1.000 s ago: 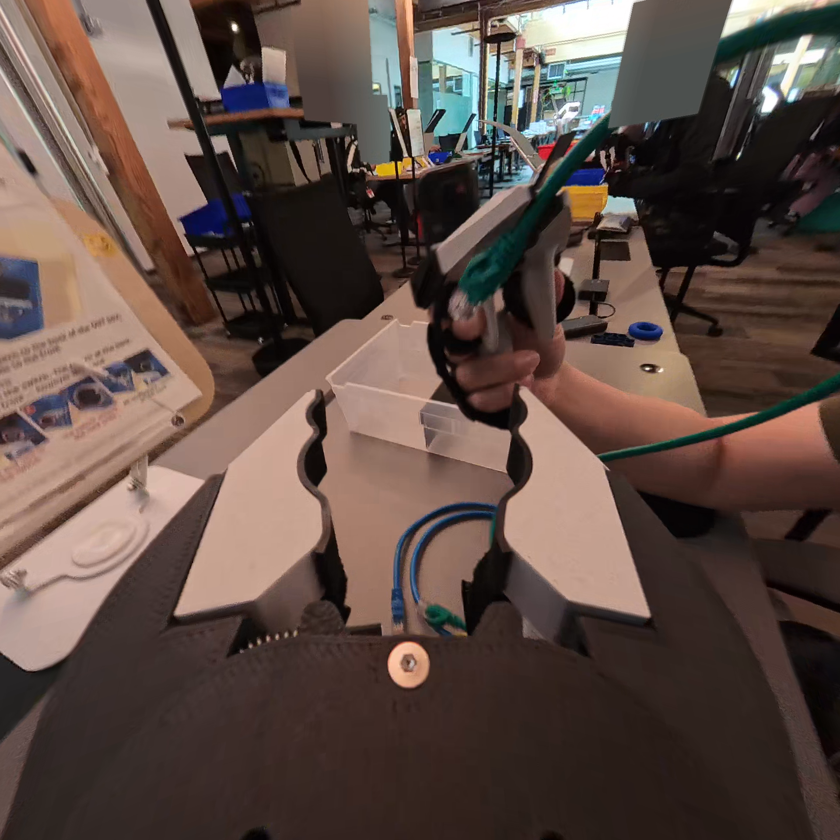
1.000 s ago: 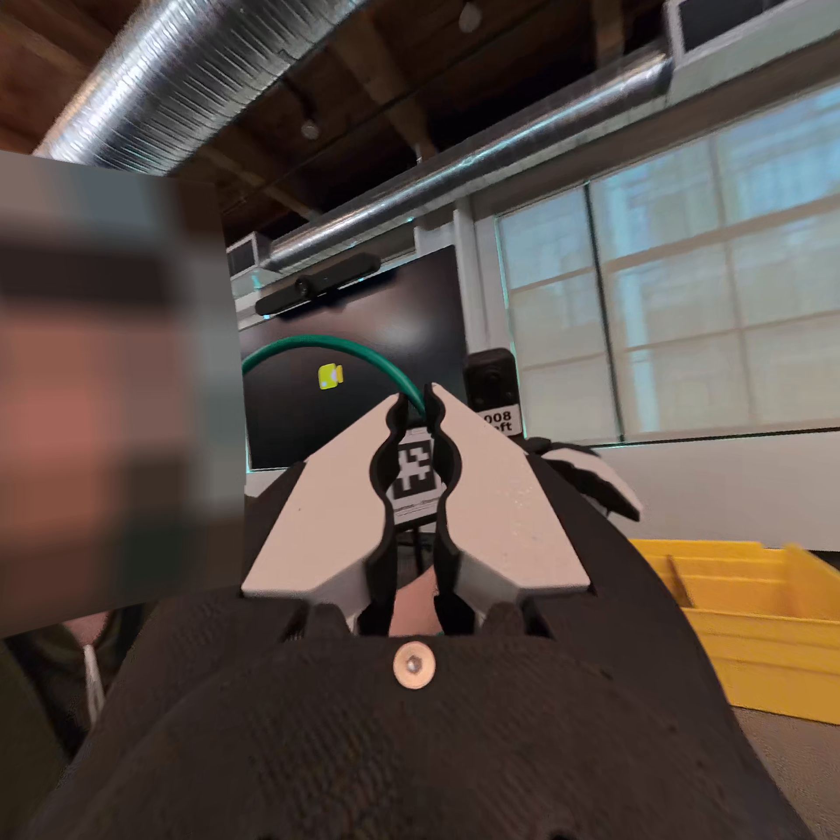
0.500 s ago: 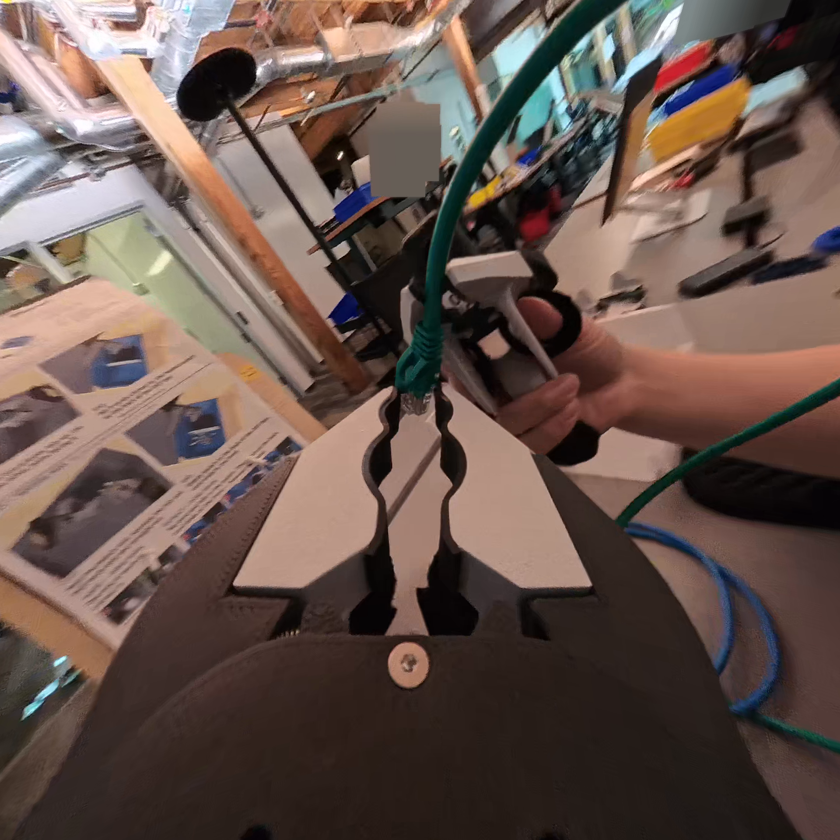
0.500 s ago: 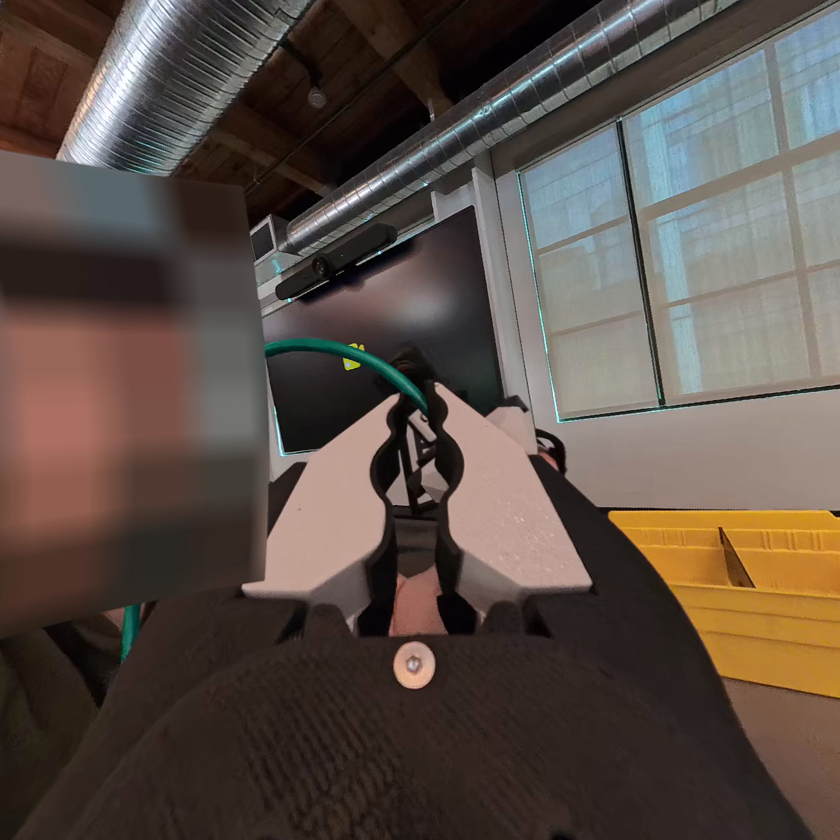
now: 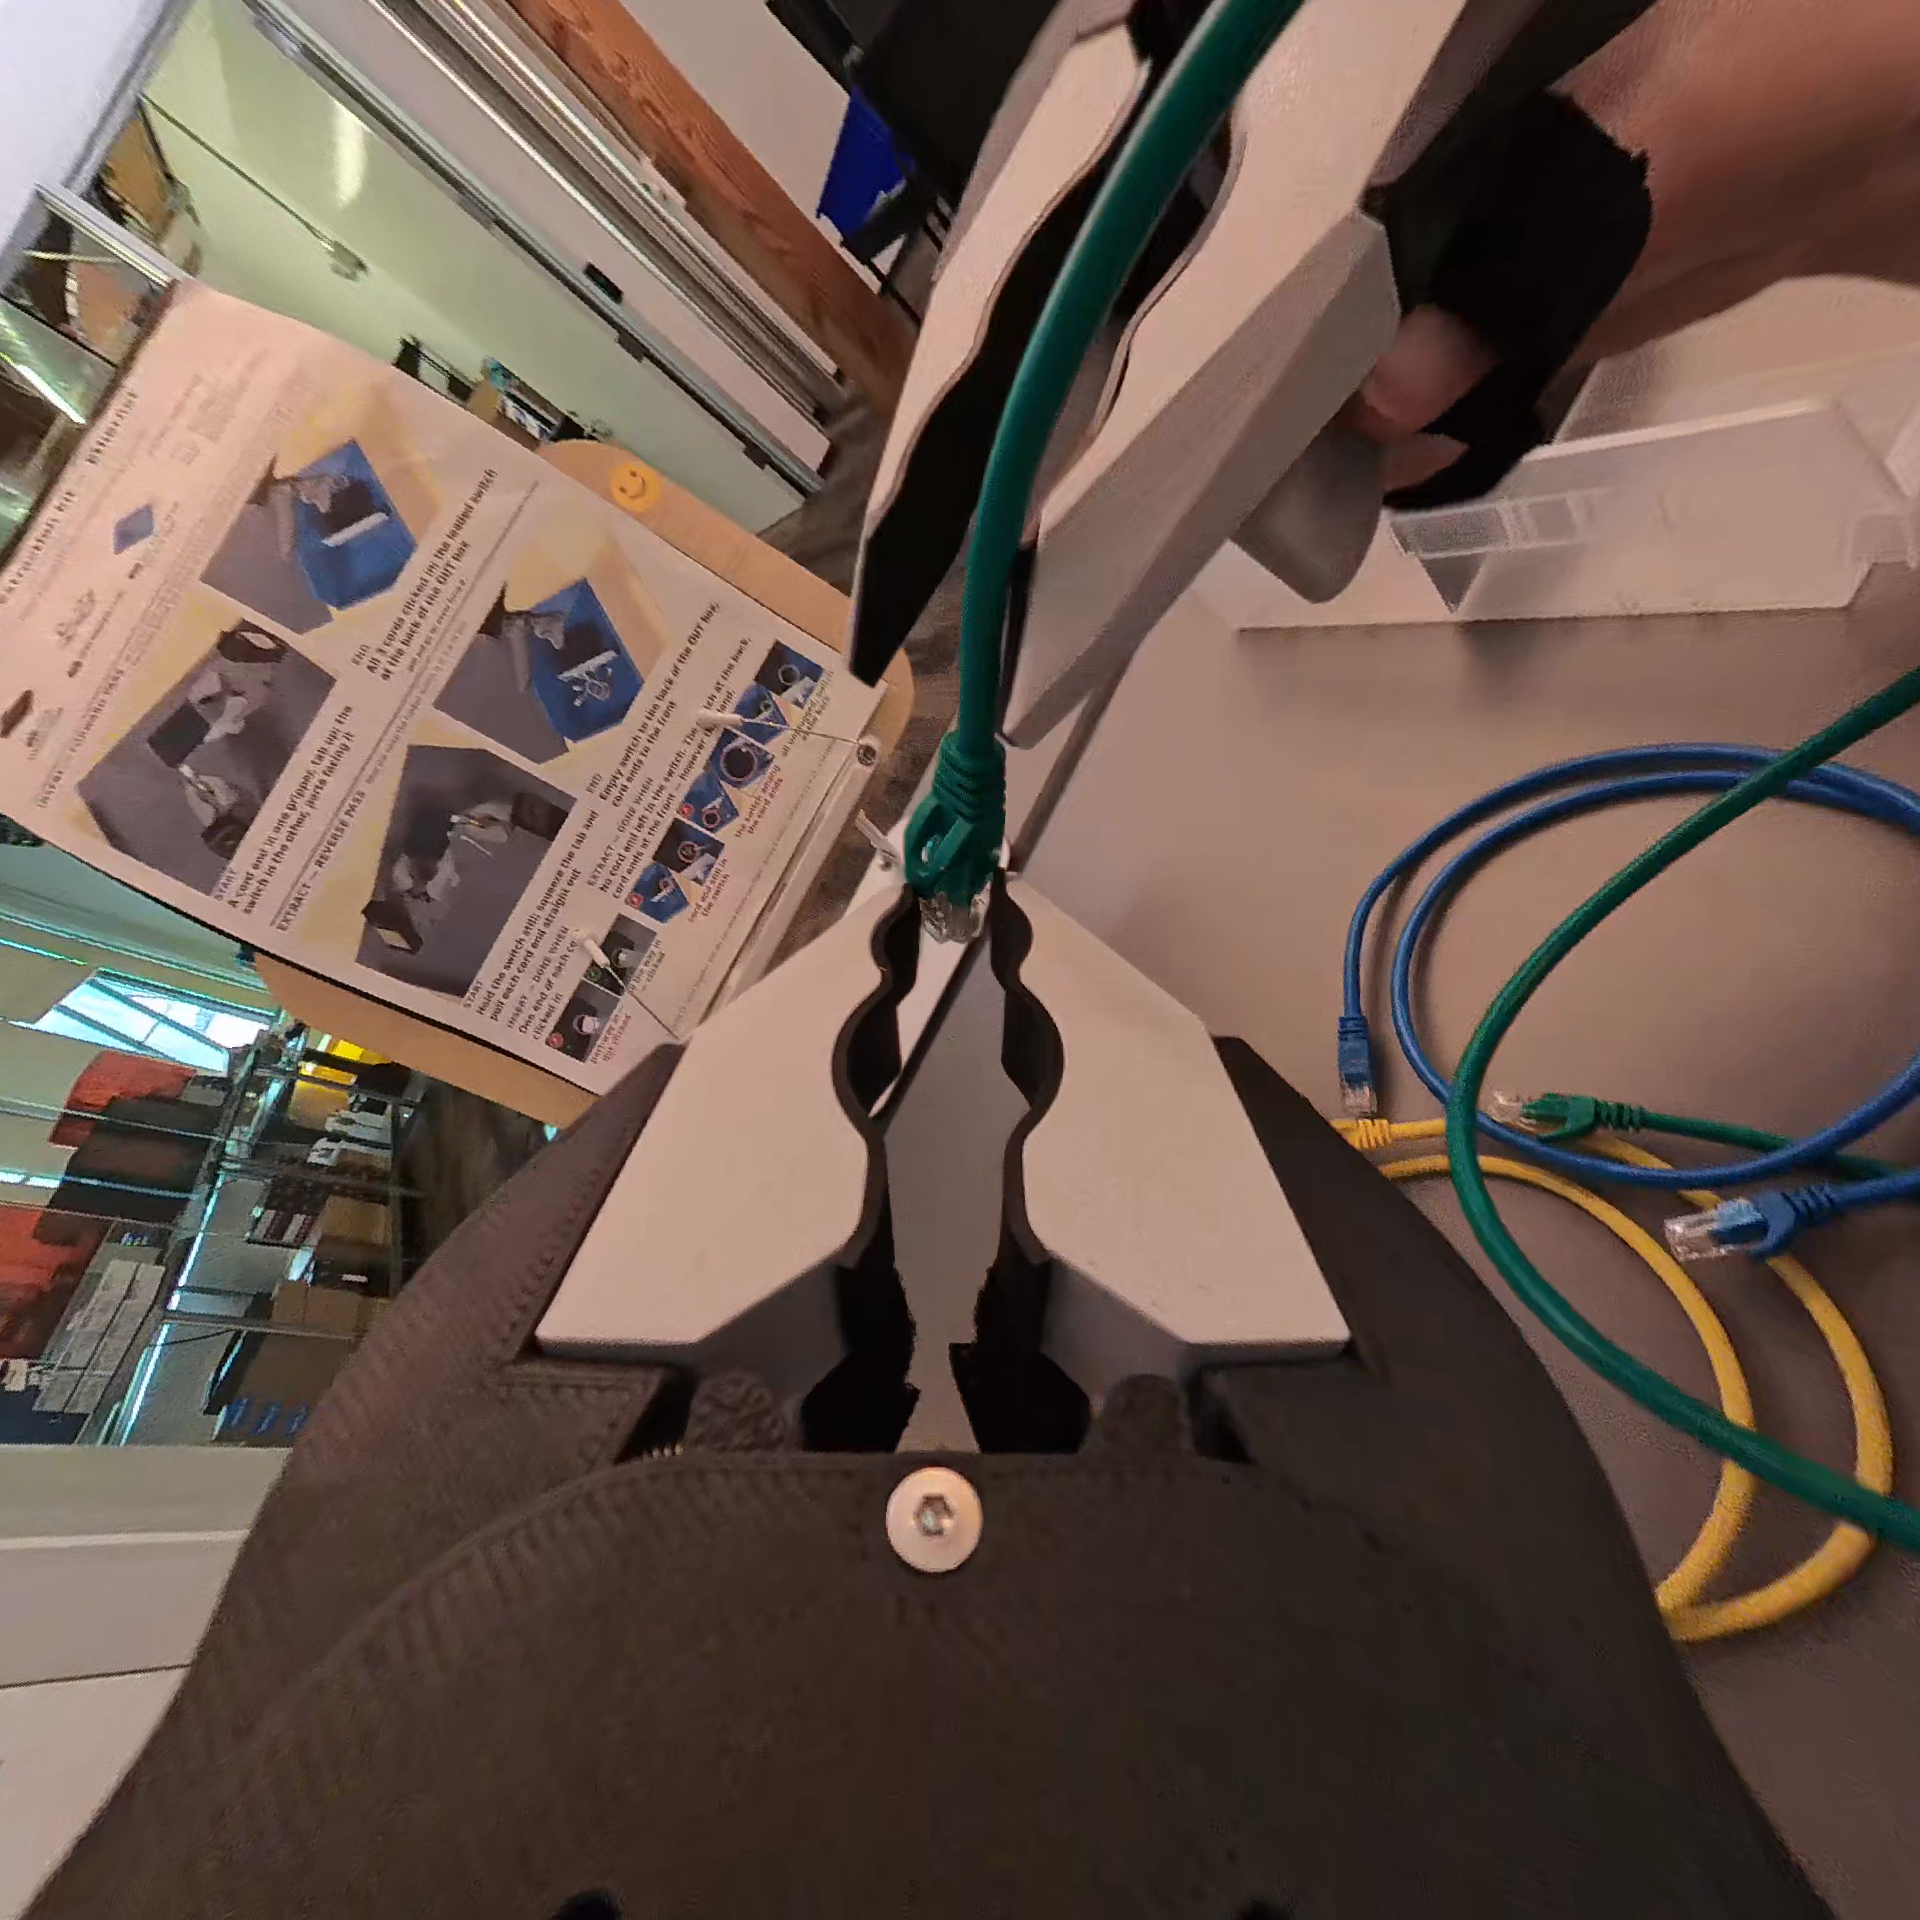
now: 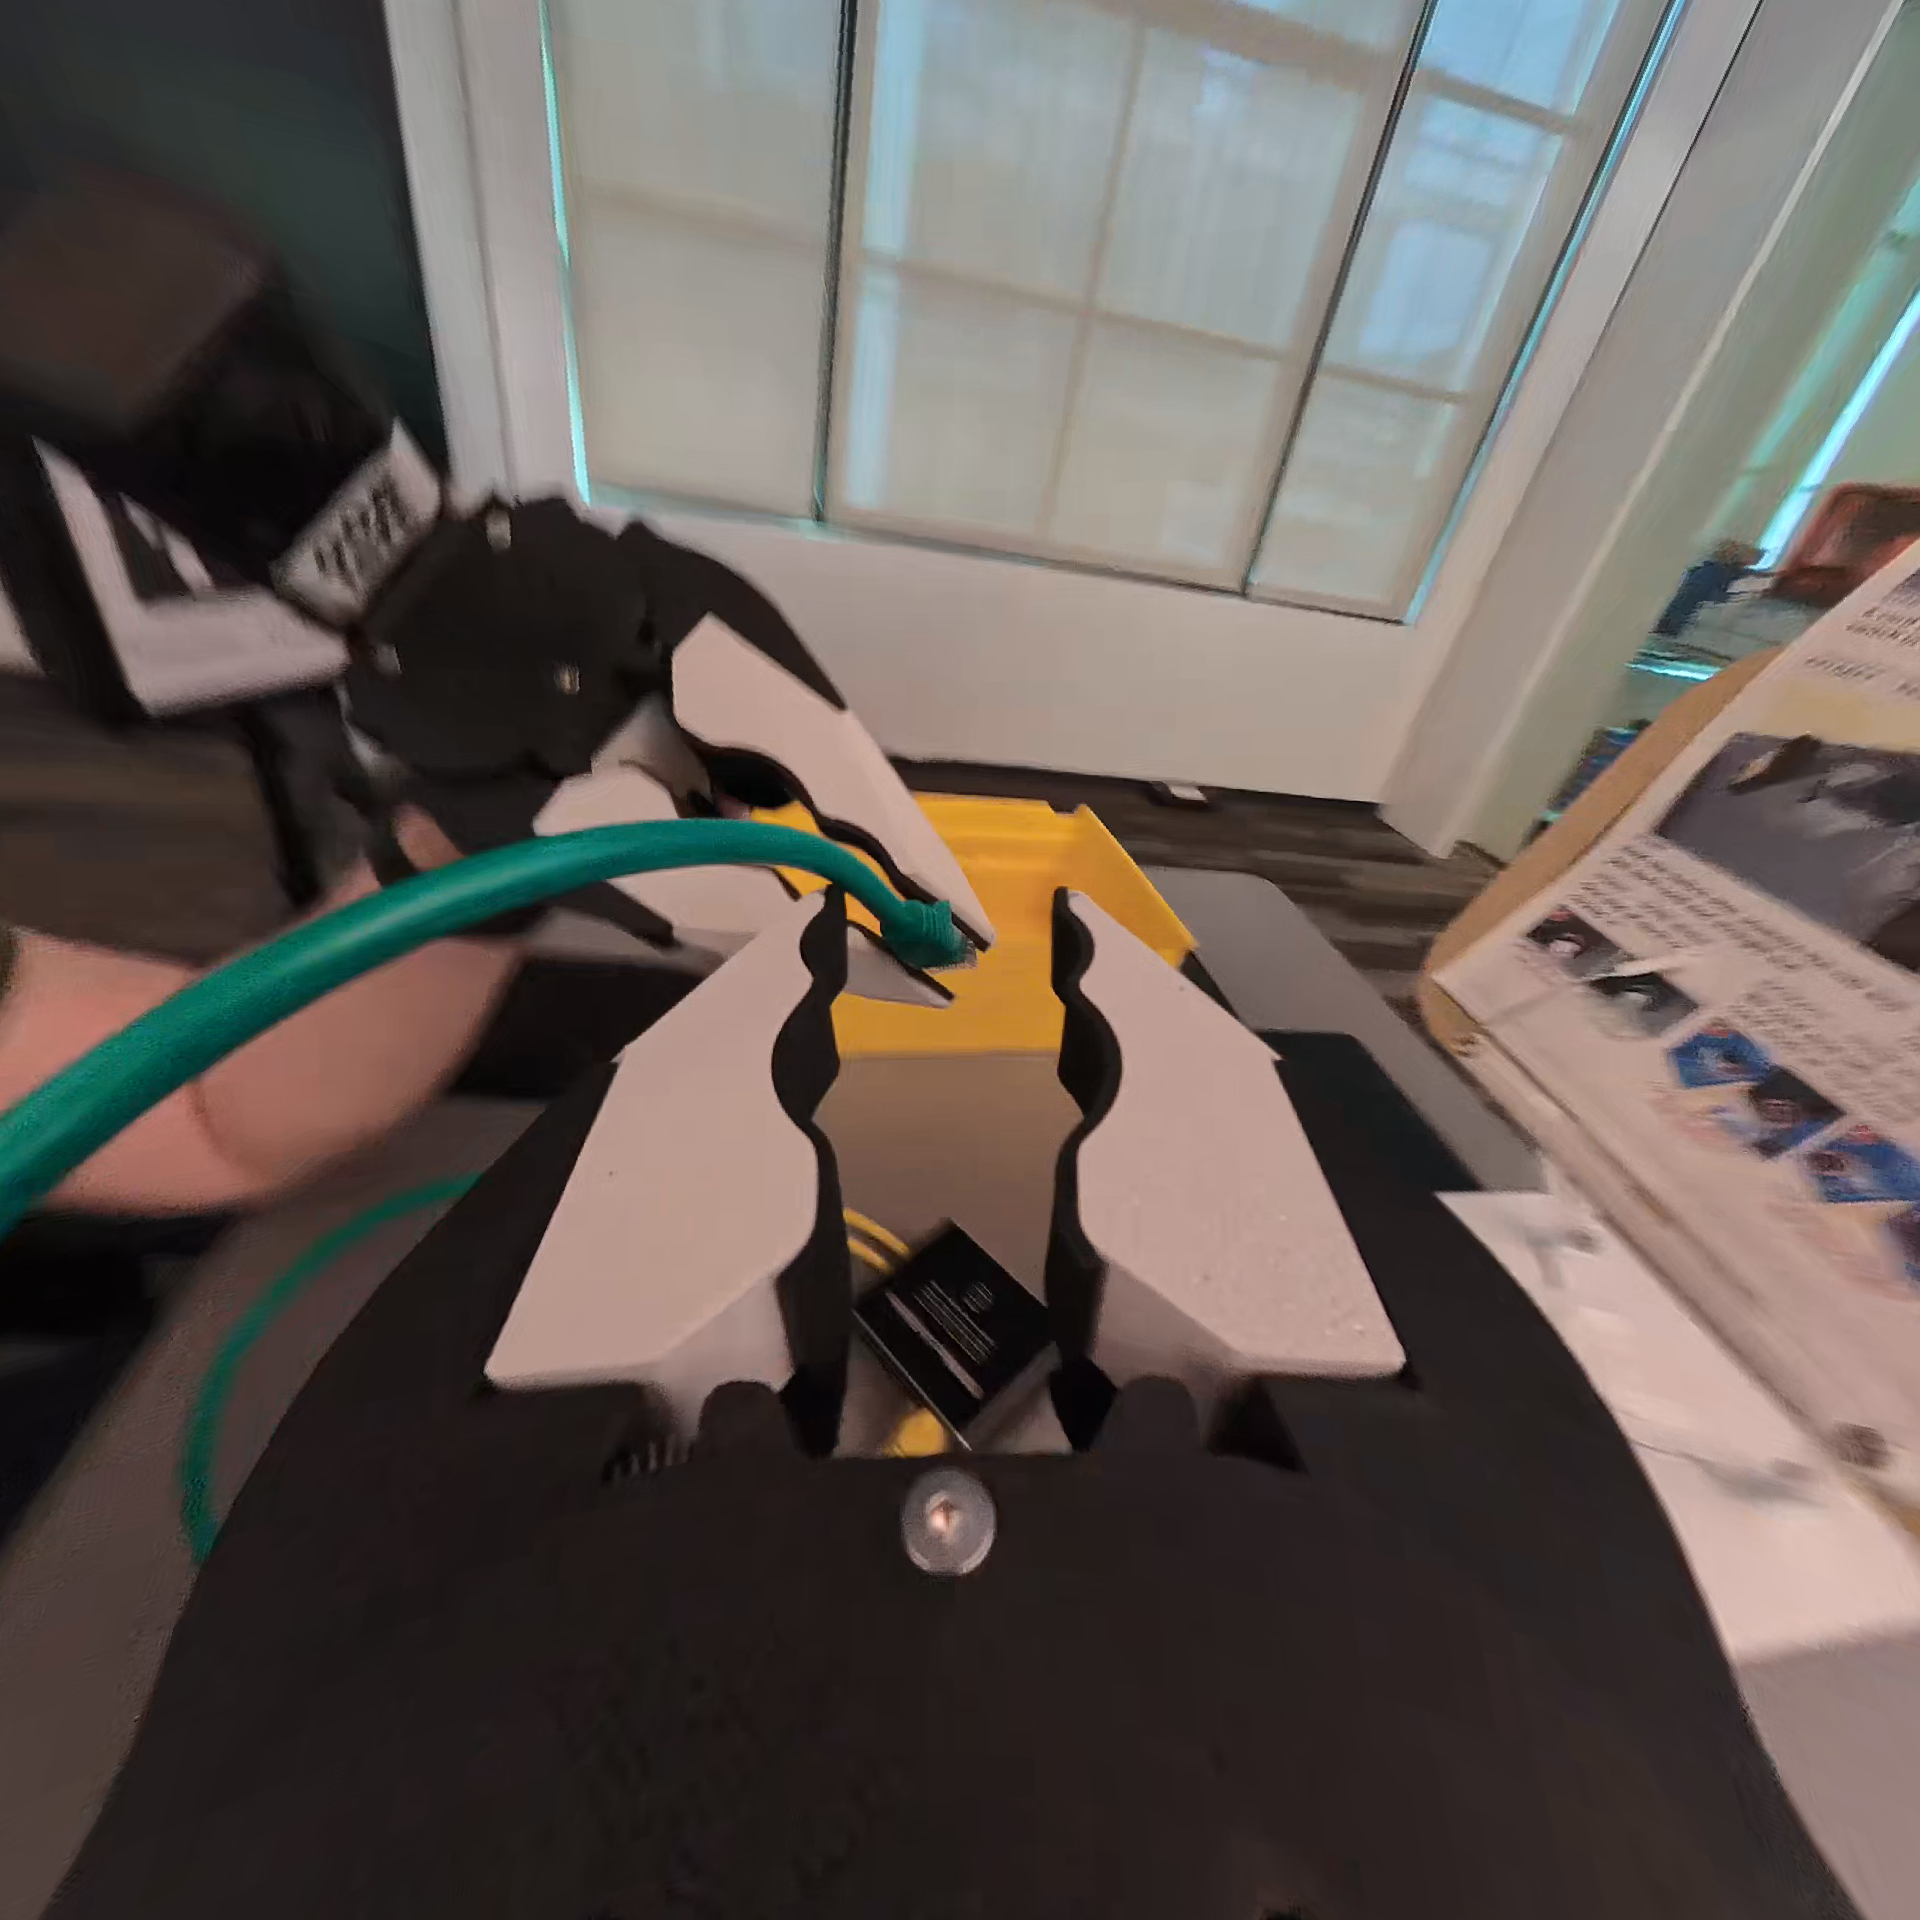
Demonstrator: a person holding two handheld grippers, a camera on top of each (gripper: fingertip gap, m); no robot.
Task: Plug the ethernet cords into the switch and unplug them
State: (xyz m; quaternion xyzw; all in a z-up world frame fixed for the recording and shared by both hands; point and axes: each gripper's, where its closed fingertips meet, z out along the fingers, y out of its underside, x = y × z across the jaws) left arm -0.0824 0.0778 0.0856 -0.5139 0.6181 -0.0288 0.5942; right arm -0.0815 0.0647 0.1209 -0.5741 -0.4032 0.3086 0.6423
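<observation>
My left gripper [image 5: 951, 914] is shut on the clear plug of a green ethernet cord [image 5: 1023, 416], which runs up and away from its tips. My right gripper [image 5: 945, 696] hangs just above it, open, with the green cord passing loosely between its fingers. In the right wrist view the right gripper [image 6: 945, 914] is open and empty, and the left gripper [image 6: 966, 956] holds the green plug [image 6: 925, 930] just beyond its tips. The black switch [image 6: 956, 1330] lies on the table below, seen between the right fingers.
Loose blue [image 5: 1621, 790], yellow [image 5: 1766, 1558] and green [image 5: 1558, 1117] cords lie on the grey table [image 5: 1195, 831]. A clear plastic bin [image 5: 1662, 520] stands behind them. A yellow bin [image 6: 997, 862] is beyond the switch. An instruction board [image 5: 416, 727] stands at the table's side, also in the right wrist view [image 6: 1714, 987]. The tips of both grippers are at nearly the same place. From the left gripper's tips to the black switch [image 6: 956, 1330] is close to 20 cm.
My left gripper went from open to shut on the green plug. My right gripper, shut on the cord before, has opened. Both views have swung down toward the table.
</observation>
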